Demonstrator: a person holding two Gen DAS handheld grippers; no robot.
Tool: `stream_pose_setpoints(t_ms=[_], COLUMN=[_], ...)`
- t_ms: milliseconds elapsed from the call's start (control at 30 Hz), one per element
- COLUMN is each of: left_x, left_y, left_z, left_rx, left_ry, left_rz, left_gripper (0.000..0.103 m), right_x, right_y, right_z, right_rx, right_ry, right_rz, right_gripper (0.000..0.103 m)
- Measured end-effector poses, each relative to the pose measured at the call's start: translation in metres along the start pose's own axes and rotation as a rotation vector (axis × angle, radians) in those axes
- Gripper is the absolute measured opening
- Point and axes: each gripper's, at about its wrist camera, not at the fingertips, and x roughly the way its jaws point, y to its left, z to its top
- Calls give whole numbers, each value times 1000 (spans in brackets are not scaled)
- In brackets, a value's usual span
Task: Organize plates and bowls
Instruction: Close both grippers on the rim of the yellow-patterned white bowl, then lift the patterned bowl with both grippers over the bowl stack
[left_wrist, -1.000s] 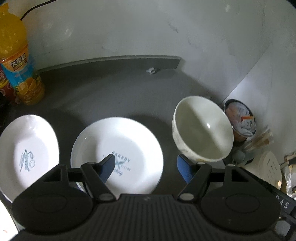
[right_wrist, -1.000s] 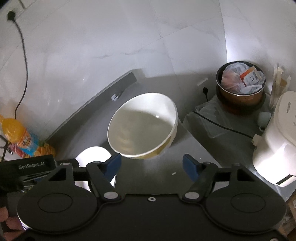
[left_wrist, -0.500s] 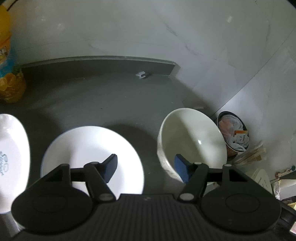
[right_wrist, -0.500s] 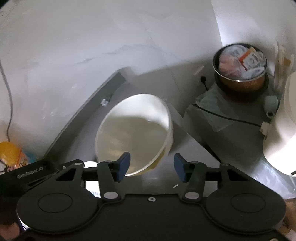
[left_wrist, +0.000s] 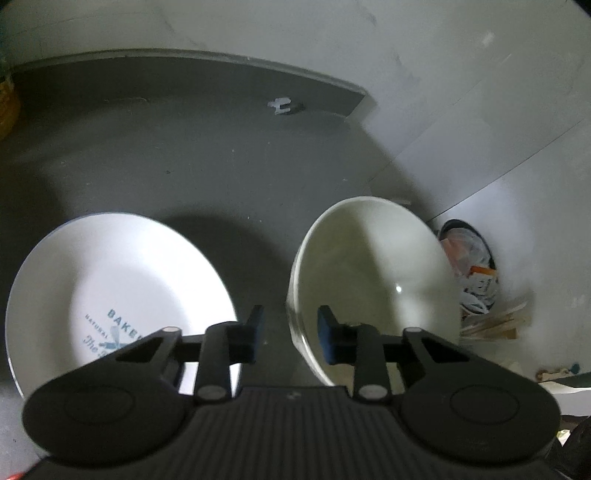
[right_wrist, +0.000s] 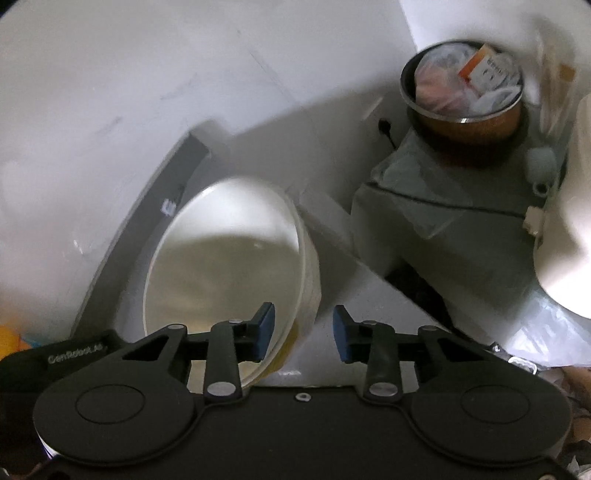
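A dark grey counter (left_wrist: 207, 155) runs into a corner of pale marbled wall (left_wrist: 424, 55). On it sit a white plate (left_wrist: 122, 280) with blue bakery lettering, on the left, and a deep cream bowl (left_wrist: 373, 273), on the right near the counter's edge.

Both grippers straddle the bowl's rim from opposite sides. The left gripper (left_wrist: 290, 328) has its right finger inside the bowl and its left finger outside, over bare counter between bowl and plate. The right gripper (right_wrist: 303, 330) mirrors it: left finger inside, right finger outside. Each pair of fingers is spread with a gap around the rim wall, not yet pinching; neither grasps anything. Both look equally near, so either could close on the rim. A round bowl has no long axis to align with.

Beyond the counter, lower right, a metal bin (right_wrist: 465, 92) holds wrappers, beside a white appliance (right_wrist: 569, 236).
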Motion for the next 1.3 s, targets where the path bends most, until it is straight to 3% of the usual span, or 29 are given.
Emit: stream_pose_setpoints(t_ms=[100,167,667,1300], left_x=[10,10,-48,-122], left_y=[1,1,-5,33], left_z=[2,4,-15,-46], left_rx=[-37,-48,90,157], left_ry=[45,57,13,-19], left_rz=[-12,-15,-46,-118], left_gripper=[13,10,9,9], right_x=[6,4,-59,-127], right_y=[1,6,9,35], right_z=[0,-1,-33,-104], right_rx=[-11,-30,20,47], right_ry=[4,6,-98,-196], right_rz=[17,-6,-9,-14], right_gripper=[26,24,23,22])
